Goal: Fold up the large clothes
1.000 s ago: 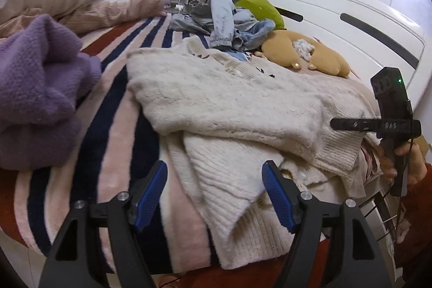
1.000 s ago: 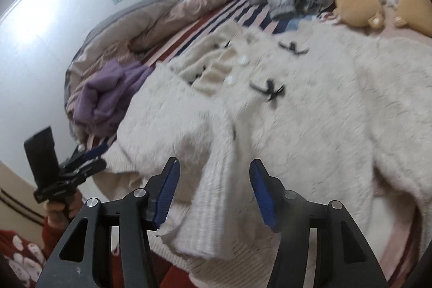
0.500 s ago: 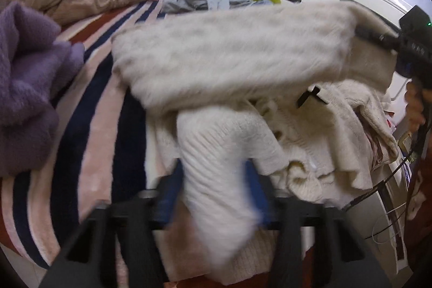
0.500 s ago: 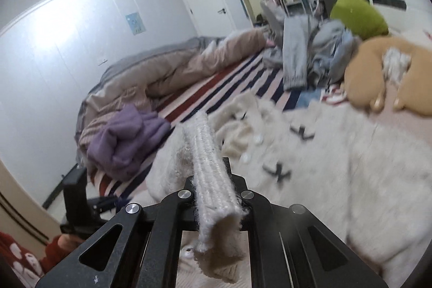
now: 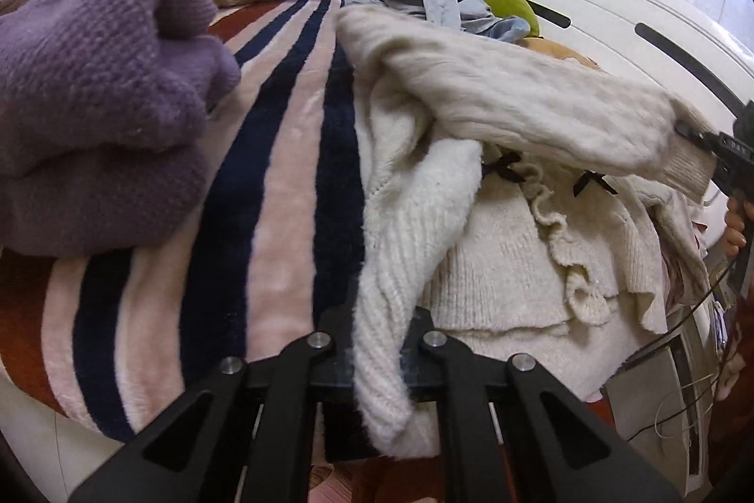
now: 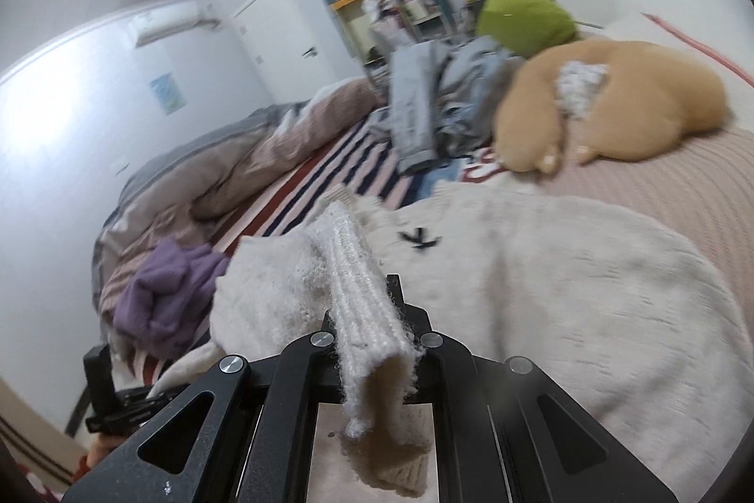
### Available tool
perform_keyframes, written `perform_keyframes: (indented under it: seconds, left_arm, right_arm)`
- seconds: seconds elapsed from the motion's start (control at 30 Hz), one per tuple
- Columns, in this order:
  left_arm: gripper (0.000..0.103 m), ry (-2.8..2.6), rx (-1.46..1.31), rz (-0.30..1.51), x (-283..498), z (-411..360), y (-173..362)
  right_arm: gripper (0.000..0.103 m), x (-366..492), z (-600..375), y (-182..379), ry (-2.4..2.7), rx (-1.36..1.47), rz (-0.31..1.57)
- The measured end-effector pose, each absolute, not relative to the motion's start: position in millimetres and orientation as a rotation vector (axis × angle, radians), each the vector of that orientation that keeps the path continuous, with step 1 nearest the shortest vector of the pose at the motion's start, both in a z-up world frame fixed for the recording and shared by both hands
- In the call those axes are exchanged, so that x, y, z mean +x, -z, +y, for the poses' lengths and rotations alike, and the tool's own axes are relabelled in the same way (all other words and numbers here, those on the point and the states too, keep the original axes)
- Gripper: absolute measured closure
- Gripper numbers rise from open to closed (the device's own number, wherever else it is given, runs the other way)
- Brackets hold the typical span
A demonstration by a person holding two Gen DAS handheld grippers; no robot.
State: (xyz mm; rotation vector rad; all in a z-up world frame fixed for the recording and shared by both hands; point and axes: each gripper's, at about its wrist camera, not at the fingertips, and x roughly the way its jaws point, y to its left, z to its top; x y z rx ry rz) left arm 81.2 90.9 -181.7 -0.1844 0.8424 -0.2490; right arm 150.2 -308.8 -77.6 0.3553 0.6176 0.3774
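A cream knit sweater (image 5: 509, 248) with small black bows lies bunched on the striped blanket (image 5: 282, 173). My left gripper (image 5: 381, 342) has its jaws closing tight on a ribbed edge of the sweater, and the fabric is pinched between them. My right gripper (image 6: 372, 338) is shut on a ribbed cuff of the same cream sweater (image 6: 565, 291) and holds it raised above the bed. In the left wrist view the lifted sleeve (image 5: 518, 102) stretches rightwards to the right gripper (image 5: 707, 140). The left gripper (image 6: 118, 404) shows at the lower left of the right wrist view.
A purple knit garment (image 5: 94, 78) is heaped on the blanket to the left. Grey clothes (image 6: 433, 97), a green cushion (image 6: 523, 12) and a tan plush toy (image 6: 636, 111) lie at the far end. The white headboard (image 5: 612, 12) runs along the right. A rumpled duvet (image 6: 226, 173) lies farther left.
Both grippers went from open to shut on ribbed edges of the cream sweater. The right one has lifted its cuff, pulling the sleeve up off the bed. The left one dropped lower.
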Motion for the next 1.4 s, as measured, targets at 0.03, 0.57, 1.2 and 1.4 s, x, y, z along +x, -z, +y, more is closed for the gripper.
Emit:
perform_keyframes:
  seconds: [0.03,0.57,1.2,1.4]
  left_arm:
    - [0.096,0.247,-0.177,0.844,79.8,90.4,181.8]
    - [0.027,0.359,-0.03,0.737,104.9,39.8,130.4]
    - [0.063,0.341,0.121,0.872,240.8,28.4,145.5]
    - [0.054,0.354,0.109,0.896,261.7,24.4,163.3]
  right_arm:
    - [0.102,145.9,-313.9,79.0,-0.366,0.356,0.623]
    - [0.102,75.0,-358.3,134.7,-0.307,0.459,0.787]
    - [0.047,208.1,-245.7,88.2,-0.611,0.168,0.782]
    - [0.047,299.4,-175.0,112.9,-0.733,0.12,0.879]
